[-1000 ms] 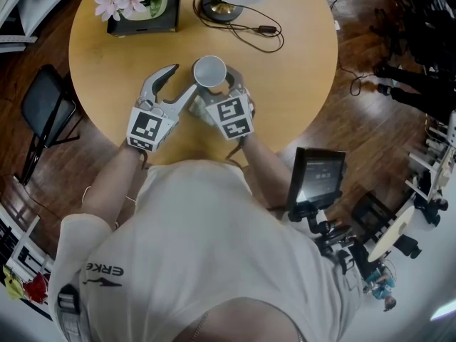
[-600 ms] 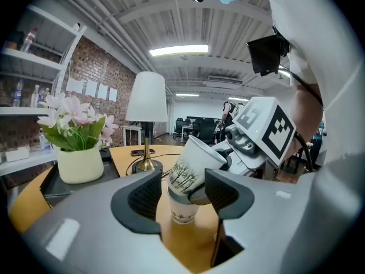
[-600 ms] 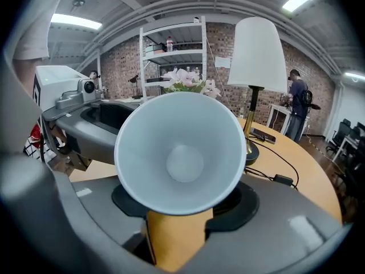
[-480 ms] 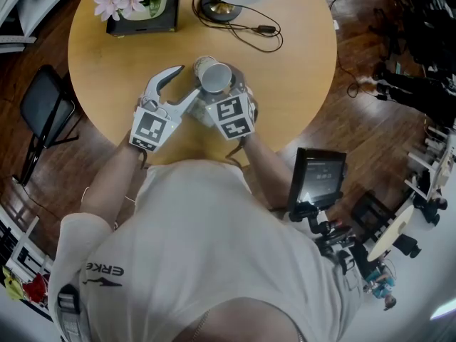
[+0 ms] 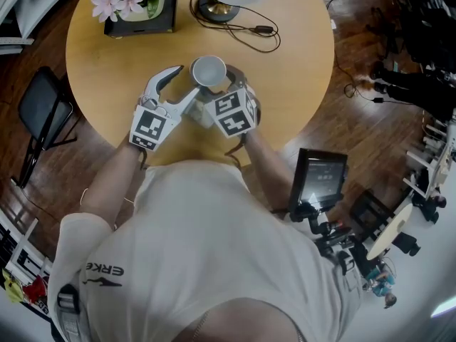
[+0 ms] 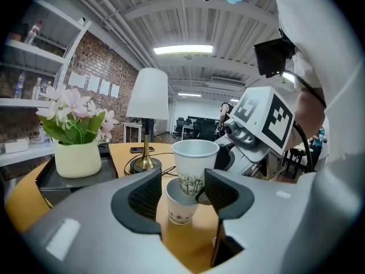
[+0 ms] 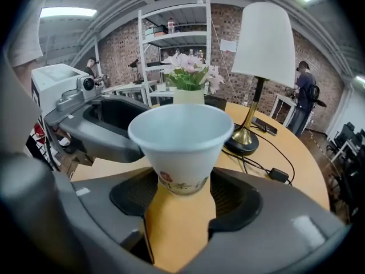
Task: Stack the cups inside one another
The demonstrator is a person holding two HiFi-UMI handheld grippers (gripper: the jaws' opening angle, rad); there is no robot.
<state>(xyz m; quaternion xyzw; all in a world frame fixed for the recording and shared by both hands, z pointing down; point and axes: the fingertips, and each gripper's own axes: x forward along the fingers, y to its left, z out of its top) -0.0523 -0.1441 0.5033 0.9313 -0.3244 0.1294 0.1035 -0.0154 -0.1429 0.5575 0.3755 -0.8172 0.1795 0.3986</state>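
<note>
Two white printed paper cups stand nested on the round wooden table (image 5: pixel 285 84), the upper cup (image 6: pixel 195 164) sitting in the lower cup (image 6: pixel 181 210). From above only one rim of the cups (image 5: pixel 209 70) shows. My right gripper (image 5: pixel 219 90) reaches in from the near right. Its jaws have just been opening, and the cup base (image 7: pixel 181 181) stands between the pads with thin gaps. My left gripper (image 5: pixel 184 80) is open at the cups' left, with the cups just beyond its fingertips (image 5: pixel 194 92).
At the table's far side, close behind the cups, a lamp base (image 5: pixel 217 9) trails a cord (image 5: pixel 260 30). A black tray with a flower pot (image 5: pixel 139 6) is at the far left. A black chair (image 5: pixel 43 109) and a tablet on a stand (image 5: pixel 317 180) flank the table.
Half a second ago the upper cup leaned right with a second rim showing beside it. Now it sits upright with one rim showing. The right gripper's marker cube has turned a little.
</note>
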